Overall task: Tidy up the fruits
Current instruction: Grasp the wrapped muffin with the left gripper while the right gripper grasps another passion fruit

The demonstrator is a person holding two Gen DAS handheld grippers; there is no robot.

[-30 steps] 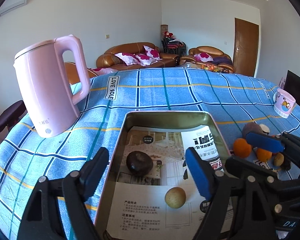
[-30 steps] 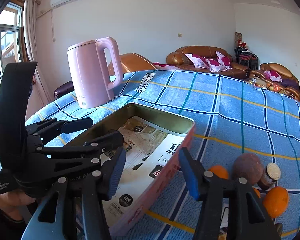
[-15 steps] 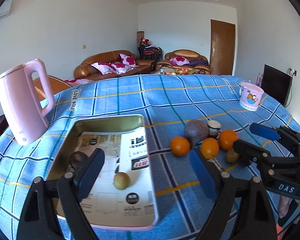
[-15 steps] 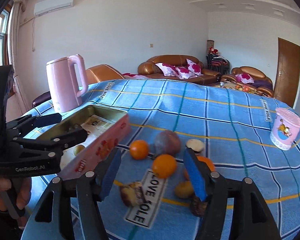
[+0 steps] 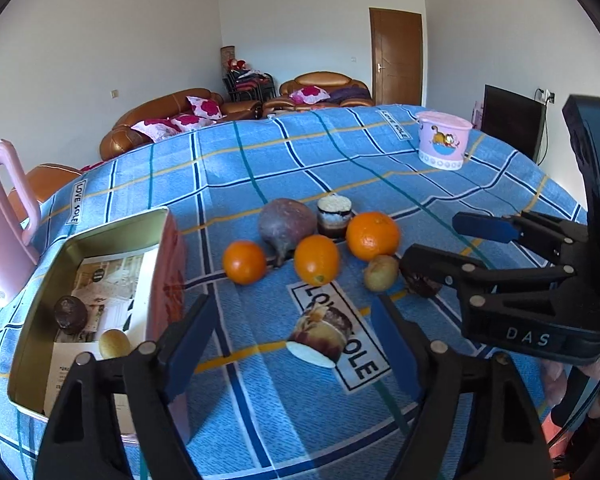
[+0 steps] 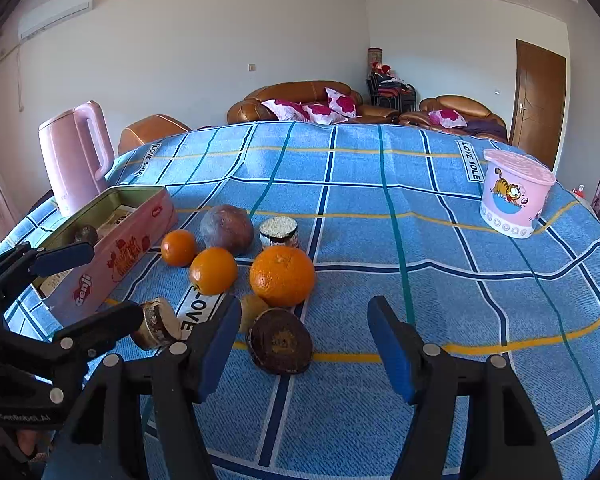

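A pink tin box (image 5: 156, 280) (image 6: 116, 256) lies open at the left with a dark round fruit (image 5: 70, 311) and a small tan fruit (image 5: 115, 343) inside. On the blue checked cloth lie three oranges (image 5: 372, 235) (image 5: 316, 259) (image 5: 244, 261), a purple fruit (image 5: 286, 224), a small tan fruit (image 5: 381, 272) and cut dark-skinned pieces (image 5: 320, 336) (image 6: 280, 340). My left gripper (image 5: 290, 344) is open around the near cut piece, above it. My right gripper (image 6: 304, 348) is open over the dark piece.
A pink kettle (image 6: 78, 160) stands at the left behind the box. A pink cartoon tub (image 6: 514, 196) stands at the far right. Another cut piece with a white top (image 6: 279, 232) sits behind the oranges. Sofas and a door lie beyond the table.
Both grippers have swung right from the tin box to the loose fruits and come closer to them. Both stay open and empty.
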